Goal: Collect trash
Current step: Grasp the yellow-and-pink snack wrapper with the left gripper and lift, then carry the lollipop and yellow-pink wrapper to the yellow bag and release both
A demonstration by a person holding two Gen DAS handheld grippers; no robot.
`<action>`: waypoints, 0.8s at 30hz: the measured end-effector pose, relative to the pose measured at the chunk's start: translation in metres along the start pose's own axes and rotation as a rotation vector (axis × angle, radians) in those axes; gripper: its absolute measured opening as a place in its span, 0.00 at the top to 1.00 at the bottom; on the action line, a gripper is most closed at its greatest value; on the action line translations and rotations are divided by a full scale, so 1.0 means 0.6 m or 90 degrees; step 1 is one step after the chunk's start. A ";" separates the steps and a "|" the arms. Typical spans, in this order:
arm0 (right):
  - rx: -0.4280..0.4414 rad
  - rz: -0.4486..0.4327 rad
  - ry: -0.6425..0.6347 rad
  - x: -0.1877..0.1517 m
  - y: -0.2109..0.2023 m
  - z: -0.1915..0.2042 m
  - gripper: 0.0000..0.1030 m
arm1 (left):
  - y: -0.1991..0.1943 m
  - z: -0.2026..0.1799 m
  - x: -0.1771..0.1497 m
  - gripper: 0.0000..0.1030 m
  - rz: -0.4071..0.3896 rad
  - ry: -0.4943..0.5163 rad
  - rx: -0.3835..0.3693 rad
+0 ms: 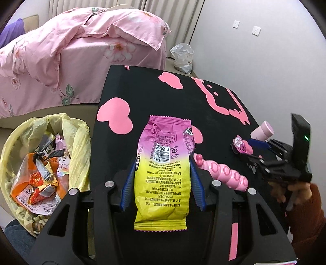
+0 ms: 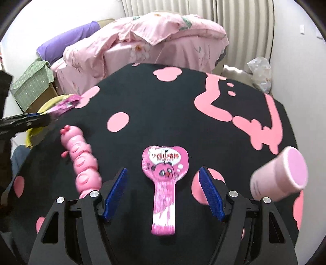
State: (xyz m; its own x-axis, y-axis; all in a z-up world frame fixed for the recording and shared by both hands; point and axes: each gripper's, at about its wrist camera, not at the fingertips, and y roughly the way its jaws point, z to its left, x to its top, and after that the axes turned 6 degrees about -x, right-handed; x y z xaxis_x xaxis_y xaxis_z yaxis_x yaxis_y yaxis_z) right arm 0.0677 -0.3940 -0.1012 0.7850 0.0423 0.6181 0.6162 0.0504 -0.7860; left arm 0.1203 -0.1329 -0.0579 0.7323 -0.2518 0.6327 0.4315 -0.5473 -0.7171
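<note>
Left wrist view: left gripper is clamping the snack packet, bin lying at nine o'clock, while right gripper is straddling the lollipop wrapper, jaws apart; slick foil risks slipping out.

A home bedroom: a bed draped in pink floral bedding fills the far left, with pleated curtains behind it. Near it stands a black desk with pink cartoon prints, a bin lined with a yellow bag at its left, and wall sockets far right.
</note>
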 end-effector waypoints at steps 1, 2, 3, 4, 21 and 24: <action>-0.001 0.007 0.002 0.002 0.004 0.000 0.35 | -0.001 0.001 -0.001 0.55 0.001 -0.001 0.000; -0.005 0.014 0.003 0.004 0.008 0.000 0.45 | -0.002 0.002 -0.002 0.55 0.001 -0.003 -0.002; -0.006 0.018 0.005 0.007 0.009 -0.001 0.53 | -0.005 0.004 -0.003 0.55 0.000 -0.005 -0.002; -0.002 0.015 0.007 0.007 0.006 0.001 0.54 | -0.007 0.003 -0.004 0.55 -0.003 -0.006 -0.001; 0.003 -0.141 -0.060 0.067 -0.157 0.117 0.54 | -0.128 0.051 -0.016 0.55 -0.111 -0.039 0.029; 0.011 -0.164 -0.075 0.090 -0.178 0.147 0.54 | -0.162 0.072 -0.020 0.55 -0.141 -0.044 0.062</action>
State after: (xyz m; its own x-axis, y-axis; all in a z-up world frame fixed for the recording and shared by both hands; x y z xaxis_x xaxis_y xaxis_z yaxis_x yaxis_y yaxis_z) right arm 0.0385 -0.3089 0.0173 0.5890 0.1408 0.7958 0.7926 0.0914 -0.6028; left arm 0.0922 -0.0421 -0.0087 0.6472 -0.0768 0.7584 0.6317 -0.5028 -0.5900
